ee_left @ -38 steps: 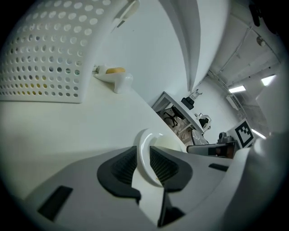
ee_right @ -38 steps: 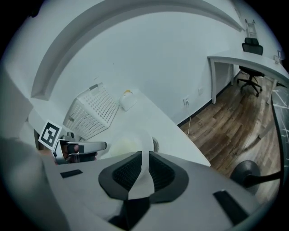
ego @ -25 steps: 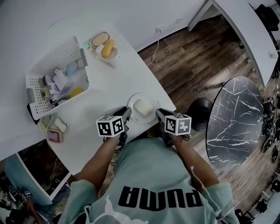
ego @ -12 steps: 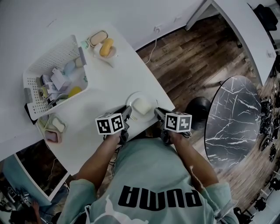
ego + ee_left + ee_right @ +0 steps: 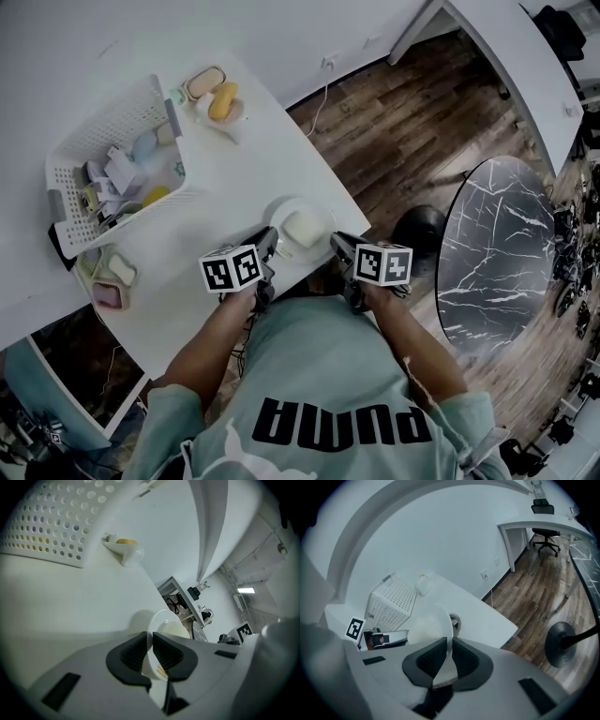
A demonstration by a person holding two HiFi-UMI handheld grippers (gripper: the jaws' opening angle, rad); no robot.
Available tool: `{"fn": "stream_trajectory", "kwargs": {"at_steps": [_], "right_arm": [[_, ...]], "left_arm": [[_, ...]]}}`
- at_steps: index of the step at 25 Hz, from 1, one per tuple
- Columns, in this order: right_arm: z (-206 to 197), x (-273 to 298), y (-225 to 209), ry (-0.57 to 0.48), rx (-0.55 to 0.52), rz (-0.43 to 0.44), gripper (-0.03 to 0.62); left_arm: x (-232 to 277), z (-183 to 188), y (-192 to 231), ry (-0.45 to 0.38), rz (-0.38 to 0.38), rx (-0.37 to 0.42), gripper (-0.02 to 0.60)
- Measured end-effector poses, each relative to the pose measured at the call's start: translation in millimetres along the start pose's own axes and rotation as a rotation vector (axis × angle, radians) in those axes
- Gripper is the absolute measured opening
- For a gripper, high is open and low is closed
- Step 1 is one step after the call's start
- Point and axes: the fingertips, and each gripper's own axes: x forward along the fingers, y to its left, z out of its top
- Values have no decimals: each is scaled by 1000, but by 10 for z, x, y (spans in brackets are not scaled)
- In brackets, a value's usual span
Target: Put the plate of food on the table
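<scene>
The plate of food (image 5: 278, 210) hangs between my two grippers, over the near corner of the white table (image 5: 234, 169), close to the edge that drops to the wooden floor (image 5: 412, 122). My left gripper (image 5: 270, 242) has its fingers pressed onto the plate's left rim, and in the left gripper view the thin white edge (image 5: 151, 637) runs straight between the dark pads (image 5: 133, 654). My right gripper (image 5: 339, 246) pinches the opposite rim the same way; its own view shows the rim (image 5: 447, 634) clamped between the ribbed pads (image 5: 465, 659). The pale block of food (image 5: 302, 228) sits near the middle of the plate. A soft shadow lies on the table beside the plate in the left gripper view, so I judge the plate to be low, but I cannot tell whether its base is touching yet.

The risks as I see them:
- Each grip holds only a narrow strip of rim. If one side slips or I open one hand before the other, the plate would tip and the food could slide off.
- The plate is near the table's edge. Set down here carelessly, part of it might overhang and fall toward the floor.
- Letting go before the base is flat on the table would drop it, with a knock that could jolt the food.

The white basket (image 5: 112, 111) and the small dish with yellow food (image 5: 225, 103) stand well apart, so they are no obstacle.
</scene>
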Motion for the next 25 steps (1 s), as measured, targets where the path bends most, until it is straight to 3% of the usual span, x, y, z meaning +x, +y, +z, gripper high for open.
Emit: {"fn": "stream_trajectory", "kwargs": {"at_steps": [9, 25], "right_arm": [[189, -303, 155, -135, -5, -17, 37], [345, -992, 166, -381, 120, -52, 32]], "left_arm": [[-141, 87, -232, -33, -92, -29, 43], [-160, 263, -866, -2, -223, 65, 42]]}}
